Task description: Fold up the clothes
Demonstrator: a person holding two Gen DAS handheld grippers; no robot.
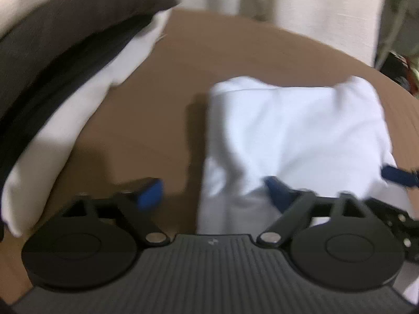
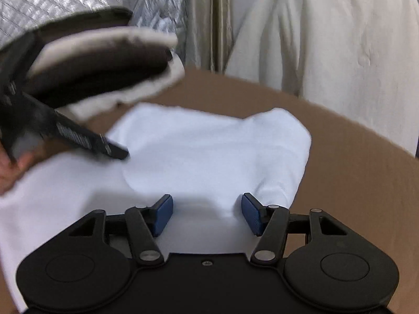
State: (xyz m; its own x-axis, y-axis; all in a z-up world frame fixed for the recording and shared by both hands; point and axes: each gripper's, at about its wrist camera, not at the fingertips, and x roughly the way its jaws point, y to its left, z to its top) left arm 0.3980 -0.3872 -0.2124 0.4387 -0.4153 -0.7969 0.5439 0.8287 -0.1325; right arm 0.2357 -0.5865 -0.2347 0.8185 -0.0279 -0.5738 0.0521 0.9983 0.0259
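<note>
**Two grippers over a folded white garment**

Two grippers worked above a brown table (image 1: pixel 235 41). The white garment (image 1: pixel 293 130) lay folded on it, right of centre in the left wrist view and across the middle in the right wrist view (image 2: pixel 209 157).

The left gripper (image 1: pixel 217 191) had its jaws spread wide, holding nothing: one blue pad stood over bare table at lower left, the other over the garment's near edge. In the right wrist view it (image 2: pixel 86 136) entered from the left edge, held by a hand (image 2: pixel 10 172), its tip over the cloth; whether it touched could not be told.

The right gripper (image 2: pixel 207 213) hung over the garment's near edge with jaws partly apart, cloth showing between the pads, which did not press on it.

A stack of folded clothes (image 1: pixel 65 73), dark and white layers, sat at upper left. Pale fabric (image 2: pixel 327 39) hung behind the table.
</note>
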